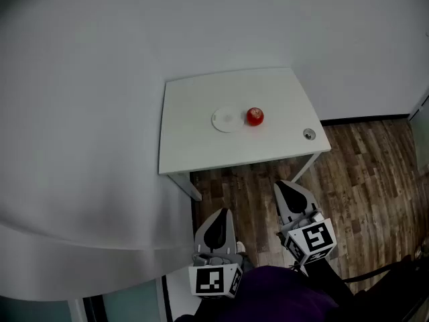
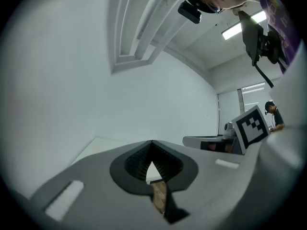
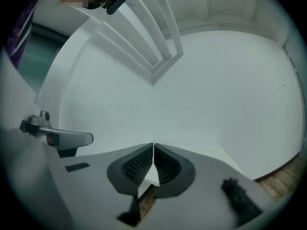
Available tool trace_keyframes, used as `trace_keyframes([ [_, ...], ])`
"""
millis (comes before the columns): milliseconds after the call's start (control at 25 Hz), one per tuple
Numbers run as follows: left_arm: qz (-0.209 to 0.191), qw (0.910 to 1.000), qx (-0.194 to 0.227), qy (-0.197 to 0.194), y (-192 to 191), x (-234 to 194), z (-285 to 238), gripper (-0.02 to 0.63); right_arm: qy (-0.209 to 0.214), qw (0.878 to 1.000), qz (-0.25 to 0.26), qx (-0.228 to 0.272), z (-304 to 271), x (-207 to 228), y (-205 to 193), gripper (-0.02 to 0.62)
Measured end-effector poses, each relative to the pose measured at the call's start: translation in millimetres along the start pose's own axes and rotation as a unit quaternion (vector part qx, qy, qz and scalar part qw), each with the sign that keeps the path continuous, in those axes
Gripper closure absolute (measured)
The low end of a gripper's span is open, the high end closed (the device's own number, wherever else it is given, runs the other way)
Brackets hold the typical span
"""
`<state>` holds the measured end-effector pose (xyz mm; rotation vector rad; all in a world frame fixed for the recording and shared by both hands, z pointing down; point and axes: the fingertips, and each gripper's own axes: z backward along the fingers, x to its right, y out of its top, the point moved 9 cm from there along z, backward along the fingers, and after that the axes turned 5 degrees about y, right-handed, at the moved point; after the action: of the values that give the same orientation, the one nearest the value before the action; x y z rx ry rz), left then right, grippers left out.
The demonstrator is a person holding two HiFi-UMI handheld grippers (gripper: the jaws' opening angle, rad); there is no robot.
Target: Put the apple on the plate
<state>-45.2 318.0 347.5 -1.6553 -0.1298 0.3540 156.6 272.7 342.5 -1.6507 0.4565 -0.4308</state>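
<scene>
In the head view a red apple (image 1: pixel 255 117) sits on a white table (image 1: pixel 194 146), just right of a small white plate (image 1: pixel 226 119) and apart from it. Both grippers hang low near the person's body, well short of the table's front edge, over the wooden floor. The left gripper (image 1: pixel 218 215) has its jaws closed tip to tip with nothing between them, as the left gripper view (image 2: pixel 152 145) confirms. The right gripper (image 1: pixel 285 188) is likewise shut and empty (image 3: pixel 153 148). Neither gripper view shows the apple or the plate.
A small round metal object (image 1: pixel 309 134) lies near the table's front right corner. White walls stand behind and left of the table. Wooden floor (image 1: pixel 375 173) spreads to the right. The right gripper's marker cube (image 2: pixel 252 125) shows in the left gripper view.
</scene>
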Motion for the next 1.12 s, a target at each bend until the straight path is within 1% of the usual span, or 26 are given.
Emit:
trace_keyframes([
  [160, -0.001, 1.0, -0.002, -0.003, 3, -26, -26, 0.598, -0.011, 1.0, -0.001, -0.001, -38, 4, 8, 0.584],
  [360, 0.006, 0.9999, -0.008, -0.001, 2, -49, -49, 0.599, -0.011, 1.0, -0.001, -0.008, -69, 10, 4, 0.584],
  [600, 0.019, 0.9996, -0.021, 0.0, -5, -63, -71, 0.598, -0.015, 1.0, -0.004, -0.027, -94, 24, -2, 0.584],
  [760, 0.03, 0.9993, -0.022, 0.008, -8, -66, -92, 0.598, -0.006, 0.999, 0.0, -0.04, -115, 43, -7, 0.584],
  [920, 0.028, 0.9992, -0.025, 0.013, -11, -68, -121, 0.6, -0.001, 0.999, -0.001, -0.053, -141, 69, -10, 0.583],
  [1120, 0.024, 0.9991, -0.024, 0.027, -2, -71, -164, 0.598, 0.018, 0.998, 0.002, -0.061, -176, 105, -6, 0.583],
])
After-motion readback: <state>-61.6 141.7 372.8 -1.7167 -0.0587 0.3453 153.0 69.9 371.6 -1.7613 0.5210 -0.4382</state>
